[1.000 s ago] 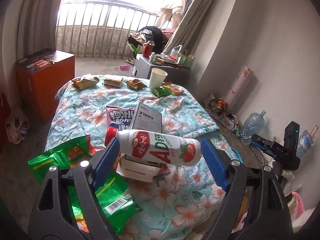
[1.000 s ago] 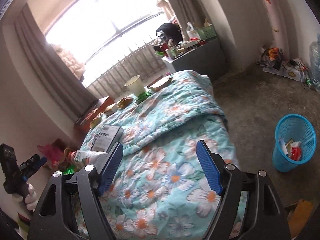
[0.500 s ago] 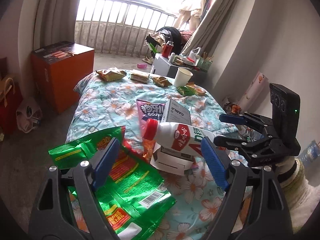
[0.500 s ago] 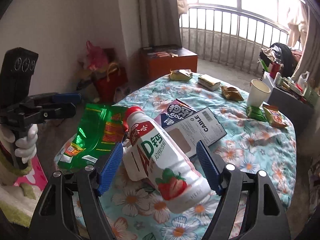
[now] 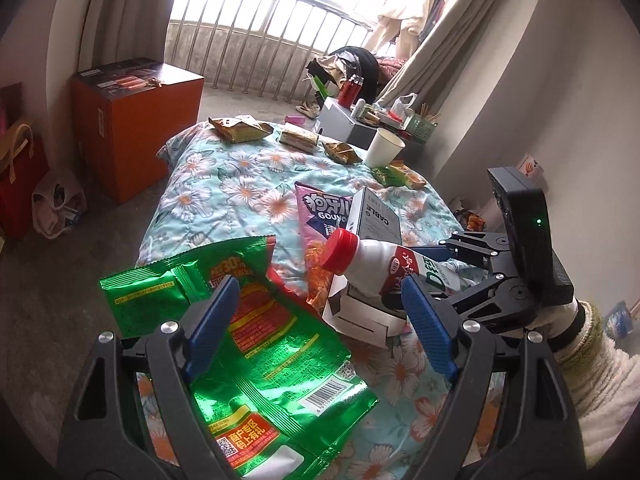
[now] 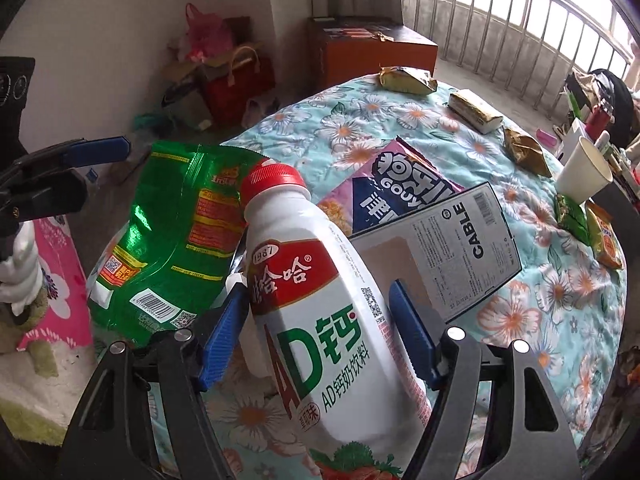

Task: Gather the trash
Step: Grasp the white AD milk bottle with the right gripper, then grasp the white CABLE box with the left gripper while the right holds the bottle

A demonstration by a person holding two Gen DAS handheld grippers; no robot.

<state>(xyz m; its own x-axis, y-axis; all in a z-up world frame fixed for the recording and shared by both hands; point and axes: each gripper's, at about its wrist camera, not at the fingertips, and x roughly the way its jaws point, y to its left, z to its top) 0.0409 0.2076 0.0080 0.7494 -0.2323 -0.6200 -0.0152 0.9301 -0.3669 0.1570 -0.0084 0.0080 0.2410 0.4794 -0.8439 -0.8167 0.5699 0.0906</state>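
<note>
A white AD milk bottle (image 6: 320,300) with a red cap lies tilted on a white box on the flowered bed. My right gripper (image 6: 316,292) points down over it. Its jaws are closing, and the blue pads stand right at the bottle's two sides. In the left wrist view the bottle (image 5: 372,268) shows with the right gripper (image 5: 424,276) around its body. My left gripper (image 5: 318,280) is open and empty, hovering over a crumpled green snack bag (image 5: 256,344). That green bag (image 6: 168,240) lies left of the bottle, with the left gripper (image 6: 80,172) beyond it.
A grey "CABLE" box (image 6: 452,256) and a pink snack bag (image 6: 404,176) lie behind the bottle. Gold wrappers (image 5: 240,128), a paper cup (image 5: 384,148) and small packets sit at the bed's far end. An orange cabinet (image 5: 132,120) and bags stand on the floor at left.
My right gripper swung round from the bed's side and a blue bin to come down over the bottle, jaws narrowing. My left gripper slid left from the bottle to the green bag.
</note>
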